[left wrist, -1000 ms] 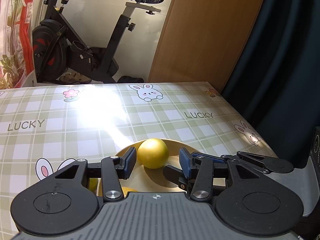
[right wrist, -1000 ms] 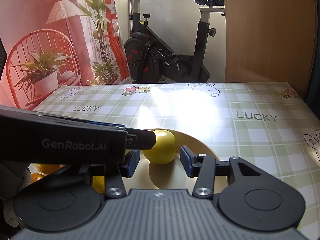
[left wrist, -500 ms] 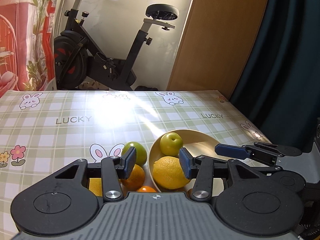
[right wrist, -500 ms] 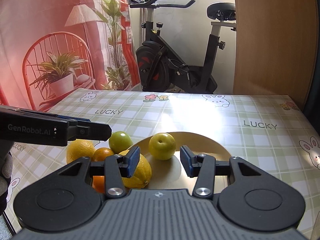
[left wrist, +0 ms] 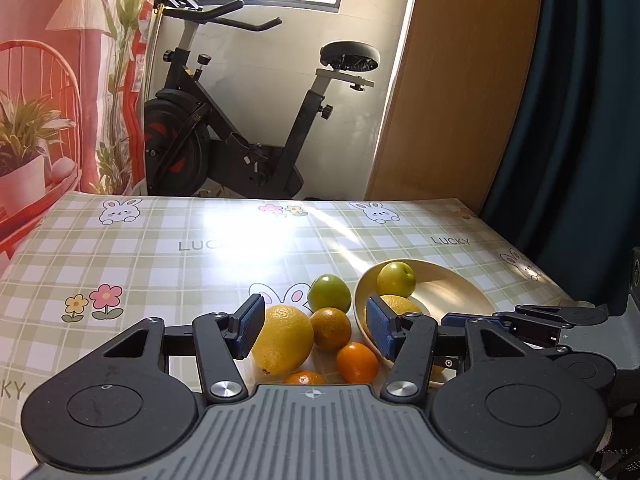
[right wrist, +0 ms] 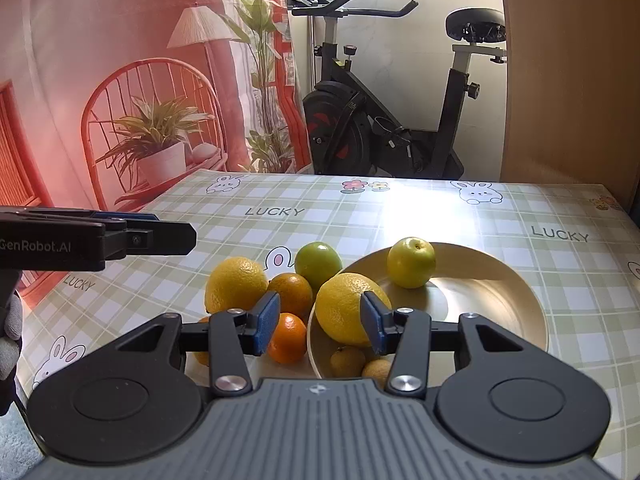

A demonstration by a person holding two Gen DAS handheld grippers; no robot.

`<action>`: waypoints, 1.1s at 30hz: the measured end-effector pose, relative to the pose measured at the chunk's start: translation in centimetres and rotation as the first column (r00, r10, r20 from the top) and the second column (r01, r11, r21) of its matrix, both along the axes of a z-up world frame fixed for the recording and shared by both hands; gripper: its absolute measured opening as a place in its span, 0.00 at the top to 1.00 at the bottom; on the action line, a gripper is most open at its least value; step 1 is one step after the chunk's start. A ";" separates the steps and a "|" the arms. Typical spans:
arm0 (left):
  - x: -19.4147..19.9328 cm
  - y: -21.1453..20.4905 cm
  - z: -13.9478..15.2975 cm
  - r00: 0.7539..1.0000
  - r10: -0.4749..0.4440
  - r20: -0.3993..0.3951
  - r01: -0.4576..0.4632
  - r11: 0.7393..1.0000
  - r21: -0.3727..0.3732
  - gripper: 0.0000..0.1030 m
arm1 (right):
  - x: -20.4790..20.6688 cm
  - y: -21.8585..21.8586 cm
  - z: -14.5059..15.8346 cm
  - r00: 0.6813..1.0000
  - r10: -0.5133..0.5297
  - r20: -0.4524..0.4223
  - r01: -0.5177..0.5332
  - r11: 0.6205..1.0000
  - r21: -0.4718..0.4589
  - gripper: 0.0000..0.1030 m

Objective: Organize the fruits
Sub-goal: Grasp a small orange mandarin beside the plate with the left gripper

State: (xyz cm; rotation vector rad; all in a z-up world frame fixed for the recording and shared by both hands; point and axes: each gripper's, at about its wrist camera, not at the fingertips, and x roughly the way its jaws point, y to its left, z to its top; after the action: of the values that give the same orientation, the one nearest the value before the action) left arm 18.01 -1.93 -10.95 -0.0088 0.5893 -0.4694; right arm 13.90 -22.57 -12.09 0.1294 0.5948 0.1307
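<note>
From the left wrist, the left tool (left wrist: 312,330) is seen with nothing gripped, its jaws just widened; a lemon (left wrist: 285,339) and oranges lie beyond on the surface (left wrist: 160,264). From the right wrist, the right tool (right wrist: 318,322) is held apart, empty, above the bowl (right wrist: 516,304) holding a second lemon (right wrist: 344,308).

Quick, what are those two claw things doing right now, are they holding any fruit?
Left gripper: open, its jaws have just been opening wider, holding nothing.
Right gripper: open, holding nothing; the fruit lies beyond its pads.

The lowest orange (left wrist: 306,378) is half hidden behind the left gripper's body; 2 small brownish fruits (right wrist: 347,360) in the bowl (right wrist: 516,312) sit partly hidden too.
</note>
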 end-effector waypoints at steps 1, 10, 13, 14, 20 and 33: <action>-0.1 0.1 -0.1 1.000 0.005 -0.003 -0.005 1.000 -0.002 0.43 | -0.1 0.3 -0.1 1.000 0.004 -0.002 -0.004 1.000 -0.001 0.53; -1.8 0.0 -2.0 0.999 -0.004 -0.035 0.003 1.000 -0.027 0.43 | -1.9 2.9 -1.4 0.999 0.047 -0.013 -0.047 0.997 -0.055 0.53; -2.1 0.0 -2.5 0.999 -0.001 -0.046 -0.001 0.999 -0.035 0.43 | -2.3 3.2 -2.1 0.998 0.054 -0.037 -0.057 0.995 -0.078 0.53; -2.3 0.1 -2.8 0.999 0.002 -0.054 -0.004 0.999 -0.041 0.43 | -2.3 3.3 -2.3 0.998 0.056 -0.043 -0.059 0.995 -0.083 0.53; -3.2 0.5 -4.7 0.995 0.035 -0.096 -0.039 0.999 -0.037 0.45 | -2.8 3.6 -3.7 0.994 0.077 -0.079 -0.083 0.993 -0.078 0.54; -3.7 -0.4 -6.1 0.987 0.002 -0.158 -0.014 0.997 -0.076 0.46 | -2.9 2.9 -5.5 0.987 0.091 -0.130 -0.095 0.995 -0.021 0.58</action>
State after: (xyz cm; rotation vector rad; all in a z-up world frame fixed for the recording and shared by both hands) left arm 14.29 -2.35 -17.00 -0.1221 0.7260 -0.4864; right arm 11.05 -19.64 -17.60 0.0838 0.7312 0.2057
